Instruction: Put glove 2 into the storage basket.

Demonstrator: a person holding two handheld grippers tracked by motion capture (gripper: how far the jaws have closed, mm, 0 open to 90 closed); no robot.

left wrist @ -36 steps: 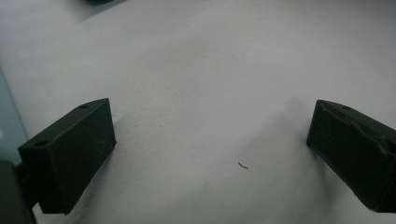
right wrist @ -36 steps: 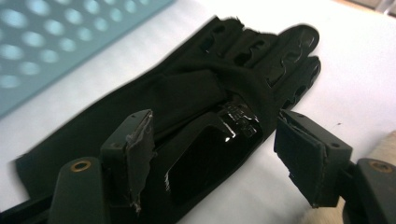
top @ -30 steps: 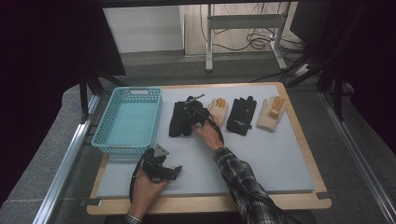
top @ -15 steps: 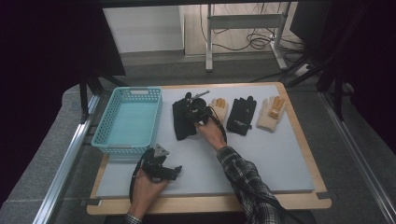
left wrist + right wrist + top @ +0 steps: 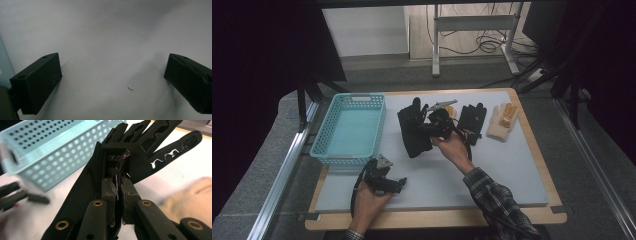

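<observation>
Hanging from my right gripper [image 5: 117, 195], the long black glove [image 5: 130, 157] has a fold of its material pinched between the two jaws, which have just been closing and are now clenched on it. In the right gripper view the glove's fingers fan out beyond the jaw tips, and its cuff end trails down to the left of them. From the high view I see the same glove [image 5: 414, 132] draped just left of my right gripper [image 5: 437, 125], over the grey mat [image 5: 507, 165] near the table's middle, close to the right wall of the teal basket [image 5: 349, 130] though apart from it. Behind my right hand [image 5: 454, 150] lies a shorter black glove [image 5: 472, 120], and further right a cream glove [image 5: 502, 122] with orange fingertips, both flat on the mat. My left gripper [image 5: 387, 182] sits near the front edge, held in my left hand [image 5: 367, 202], below the basket's near corner. In the left gripper view its jaws stand wide apart, released, with bare mat [image 5: 112, 50] between them.
</observation>
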